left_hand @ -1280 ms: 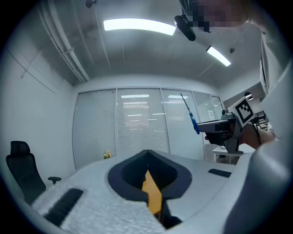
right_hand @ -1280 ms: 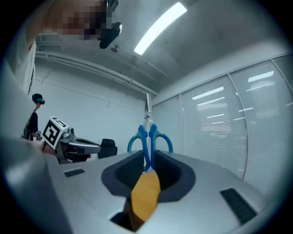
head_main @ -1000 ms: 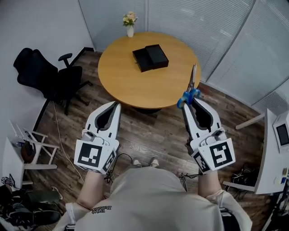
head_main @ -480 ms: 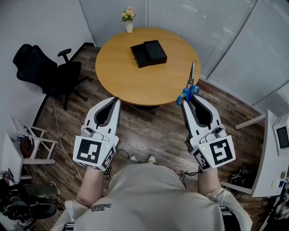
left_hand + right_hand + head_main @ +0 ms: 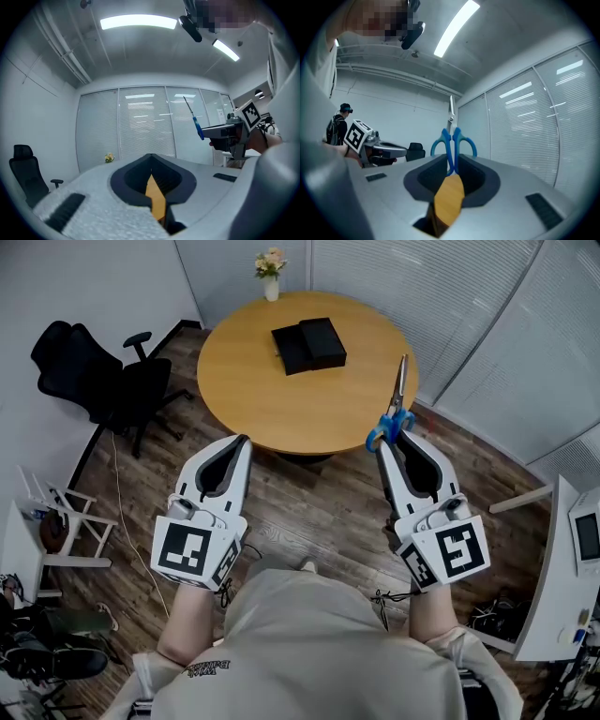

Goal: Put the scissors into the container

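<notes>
The right gripper (image 5: 383, 443) clamps the scissors (image 5: 397, 397) by their blue plastic loops, steel blades up. The left gripper (image 5: 244, 440) is closed and empty. A black rectangular container (image 5: 309, 345) rests on the round wooden table (image 5: 253, 395).

Upright scissors (image 5: 452, 140) in right tool (image 5: 451, 164)

Round wooden table (image 5: 281, 399), upper centre: plain honey-orange.
Rectangular box container (image 5: 309, 345), upper centre: matt black.
Blue-handled steel scissors (image 5: 395, 409), right of centre: bright blue loops, silver-grey blades.
Left gripper (image 5: 244, 441) and right gripper (image 5: 382, 448): white-grey shells, black inner recesses, amber-orange pads; cubes carry black square markers on white.
Swivel office chair (image 5: 94, 381), upper left: black.
Small vase (image 5: 271, 289), top centre: white, holding cream and pink flowers.
Plank floor (image 5: 319, 512): dark brown, streaked grain.
Person's shirt (image 5: 309, 652), bottom centre: pale beige.
</notes>
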Demonstrator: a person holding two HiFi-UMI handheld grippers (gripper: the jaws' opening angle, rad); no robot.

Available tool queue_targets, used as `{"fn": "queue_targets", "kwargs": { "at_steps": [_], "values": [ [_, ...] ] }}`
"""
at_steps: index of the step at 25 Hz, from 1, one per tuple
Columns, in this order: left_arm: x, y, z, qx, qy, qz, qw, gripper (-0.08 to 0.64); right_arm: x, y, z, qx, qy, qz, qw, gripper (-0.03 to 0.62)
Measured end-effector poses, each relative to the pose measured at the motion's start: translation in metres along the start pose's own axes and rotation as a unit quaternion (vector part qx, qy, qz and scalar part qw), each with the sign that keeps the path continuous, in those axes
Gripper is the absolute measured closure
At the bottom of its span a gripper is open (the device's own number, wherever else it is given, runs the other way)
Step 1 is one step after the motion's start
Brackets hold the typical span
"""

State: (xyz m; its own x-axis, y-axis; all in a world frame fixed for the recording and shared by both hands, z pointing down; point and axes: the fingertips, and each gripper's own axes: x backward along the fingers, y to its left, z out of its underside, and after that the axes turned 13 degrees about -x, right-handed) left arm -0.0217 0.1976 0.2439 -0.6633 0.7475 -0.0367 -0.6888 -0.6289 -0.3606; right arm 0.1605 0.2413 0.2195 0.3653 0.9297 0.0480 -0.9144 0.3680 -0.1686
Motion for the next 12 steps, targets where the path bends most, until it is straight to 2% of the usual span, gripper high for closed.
{"fn": "queue_targets", "kwargs": {
  "at_steps": [12],
  "values": [
    [-0.009, -0.012, -0.001, -0.012, 0.009, -0.004, 0.9999, 0.538, 0.002, -0.008, 0.006, -0.01, 0.0, -0.017, 1.0, 0.508]
  ]
}}
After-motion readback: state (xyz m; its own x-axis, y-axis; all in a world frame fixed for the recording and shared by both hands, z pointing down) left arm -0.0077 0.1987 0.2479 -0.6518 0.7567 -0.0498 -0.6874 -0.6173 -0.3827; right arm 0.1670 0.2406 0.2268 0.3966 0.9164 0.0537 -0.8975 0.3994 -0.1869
